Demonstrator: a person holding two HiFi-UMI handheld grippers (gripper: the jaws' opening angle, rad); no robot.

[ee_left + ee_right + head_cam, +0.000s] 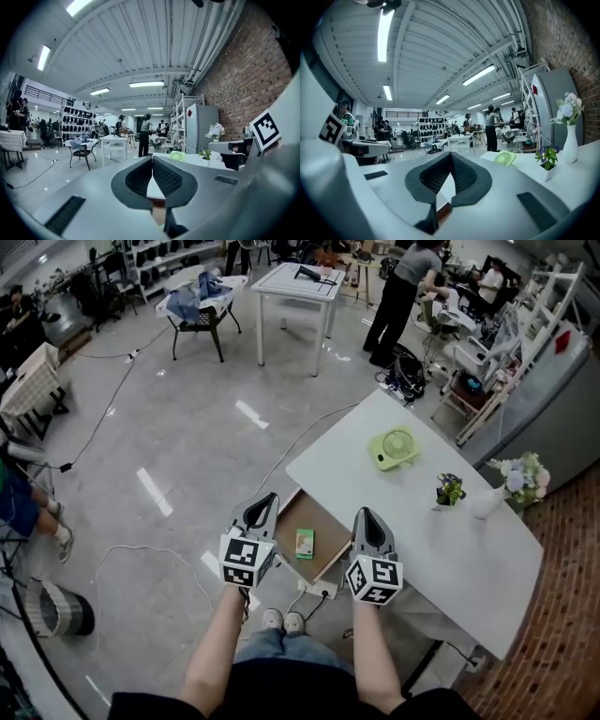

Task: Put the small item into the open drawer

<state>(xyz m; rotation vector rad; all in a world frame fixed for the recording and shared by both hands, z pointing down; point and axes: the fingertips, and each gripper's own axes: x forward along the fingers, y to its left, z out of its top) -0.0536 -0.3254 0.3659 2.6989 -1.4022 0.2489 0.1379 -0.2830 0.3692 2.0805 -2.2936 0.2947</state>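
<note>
Nearest the camera, the left tongs [268, 502] and right tongs [367, 516] hang pinched together, both empty. Beyond them, the small green flat packet [305, 543] lies inside the open brown wooden drawer [294, 512] of the white surface [450, 559]. Placement appears complete.

A: What is the green item [305, 543] in the drawer [314, 510]?
B: Too small to tell; its print is unreadable. The table [427, 545] top hides the drawer's rear.
A: And the gripper views?
B: Jaws stand in front — only a brown sliver shows beneath.
</note>
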